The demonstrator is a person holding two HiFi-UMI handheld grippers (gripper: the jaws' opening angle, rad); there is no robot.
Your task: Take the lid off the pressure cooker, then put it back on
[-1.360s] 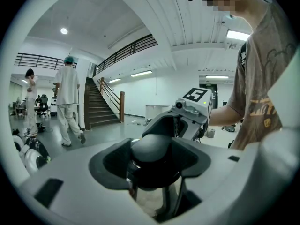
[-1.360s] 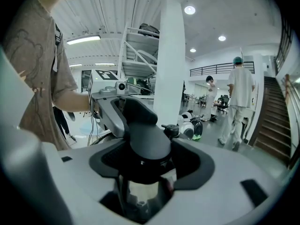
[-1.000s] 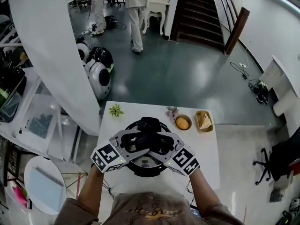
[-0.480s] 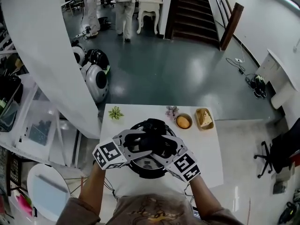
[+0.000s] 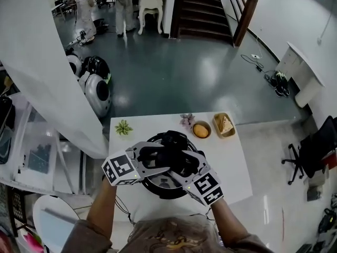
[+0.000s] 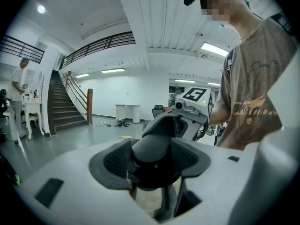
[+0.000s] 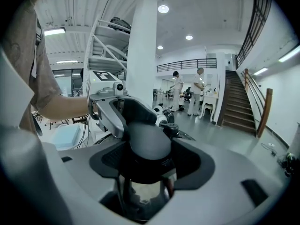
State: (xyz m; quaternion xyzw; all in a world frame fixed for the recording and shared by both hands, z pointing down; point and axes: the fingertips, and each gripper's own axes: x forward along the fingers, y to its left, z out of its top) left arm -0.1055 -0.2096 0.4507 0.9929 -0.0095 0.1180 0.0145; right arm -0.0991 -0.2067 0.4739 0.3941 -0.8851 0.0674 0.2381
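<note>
Black lid handle (image 6: 154,159) pinched from opposite sides by left gripper (image 5: 151,157) and right gripper (image 5: 188,166); pressure cooker (image 5: 160,190) mid-counter (image 5: 231,167), open surface right, bowls (image 5: 201,130) at back edge.

On my feed, the pressure cooker's lid (image 5: 164,185) shows polished, mirror-like metal under a smooth black plastic handle (image 7: 149,144). The left gripper (image 5: 158,155) and right gripper (image 5: 181,162) wear matt pale-grey plastic shells with ribbed black pads (image 6: 115,161). The bench (image 5: 231,167) looks smooth, matt white; the floor (image 5: 184,78) gleams, dark and glossy. The person's T-shirt (image 6: 253,78) is soft, matt brown cloth.
</note>
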